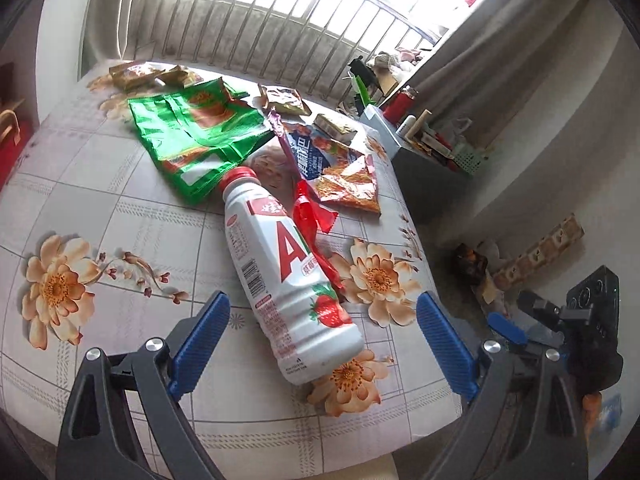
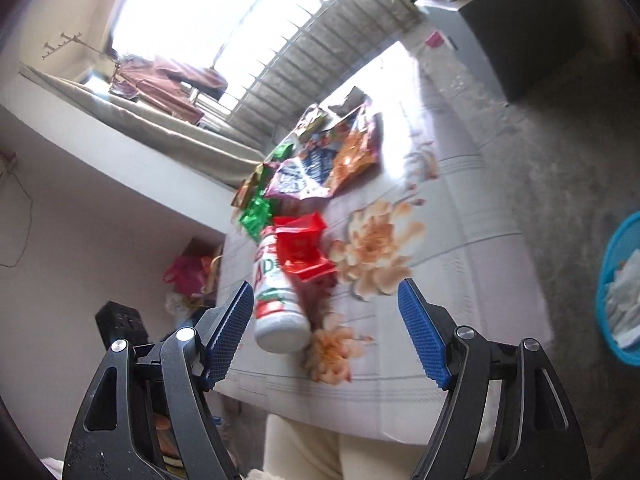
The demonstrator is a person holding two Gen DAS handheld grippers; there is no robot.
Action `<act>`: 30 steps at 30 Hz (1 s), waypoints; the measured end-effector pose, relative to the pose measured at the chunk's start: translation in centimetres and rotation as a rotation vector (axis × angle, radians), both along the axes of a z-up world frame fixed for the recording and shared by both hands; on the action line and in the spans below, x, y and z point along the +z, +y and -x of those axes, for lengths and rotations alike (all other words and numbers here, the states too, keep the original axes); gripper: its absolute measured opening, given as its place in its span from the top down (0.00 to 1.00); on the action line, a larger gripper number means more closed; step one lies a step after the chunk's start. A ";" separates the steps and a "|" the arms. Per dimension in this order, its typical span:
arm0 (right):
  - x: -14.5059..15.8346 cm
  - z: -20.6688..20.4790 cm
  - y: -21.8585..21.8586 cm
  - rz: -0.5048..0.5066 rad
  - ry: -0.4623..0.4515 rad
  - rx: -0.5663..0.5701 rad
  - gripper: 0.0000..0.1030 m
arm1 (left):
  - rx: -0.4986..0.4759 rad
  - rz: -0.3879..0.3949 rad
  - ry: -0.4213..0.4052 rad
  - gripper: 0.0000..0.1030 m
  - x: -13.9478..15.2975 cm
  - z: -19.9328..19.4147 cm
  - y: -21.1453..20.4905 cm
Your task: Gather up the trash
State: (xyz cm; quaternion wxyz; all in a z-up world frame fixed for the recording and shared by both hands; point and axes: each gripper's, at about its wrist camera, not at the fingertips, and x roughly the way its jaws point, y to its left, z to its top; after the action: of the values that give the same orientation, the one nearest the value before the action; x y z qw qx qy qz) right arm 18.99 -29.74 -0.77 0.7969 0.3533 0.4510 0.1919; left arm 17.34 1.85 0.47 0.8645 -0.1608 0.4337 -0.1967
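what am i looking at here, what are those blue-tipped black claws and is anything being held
Each claw is a hand-held gripper that a person carries, one per hand, with a fisheye camera looking along its fingers. One picture is from the left hand-held gripper, the other from the right hand-held gripper. Both stand open and hold nothing. On the flowered tablecloth lie a white strawberry drink bottle on its side, a red wrapper against it, a green snack bag and more wrappers behind. A blue basket sits on the floor.

A big red "A" stands on the white bottle (image 1: 284, 276).
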 end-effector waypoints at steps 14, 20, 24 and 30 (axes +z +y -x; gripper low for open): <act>-7.4 -12.5 9.4 -0.218 0.383 0.009 0.42 | 0.024 0.105 0.125 0.12 -4.8 -4.4 0.5; -8.8 -13.1 9.4 -0.214 0.440 -0.046 0.49 | 0.022 0.149 0.155 0.16 -5.5 -4.5 1.1; -5.7 -11.1 9.4 -0.129 0.324 -0.002 0.49 | 0.014 0.162 0.134 0.16 -5.0 -3.8 2.6; 0.4 -7.8 15.5 0.246 0.073 0.348 0.48 | 0.067 0.105 0.077 0.16 -4.2 -2.2 6.5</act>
State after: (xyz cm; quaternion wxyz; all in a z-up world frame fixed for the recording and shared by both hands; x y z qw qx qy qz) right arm 26.79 -14.22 -0.32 0.7720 0.1771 0.5536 0.2571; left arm 19.56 8.31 -3.78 0.8435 -0.2281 0.4502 -0.1836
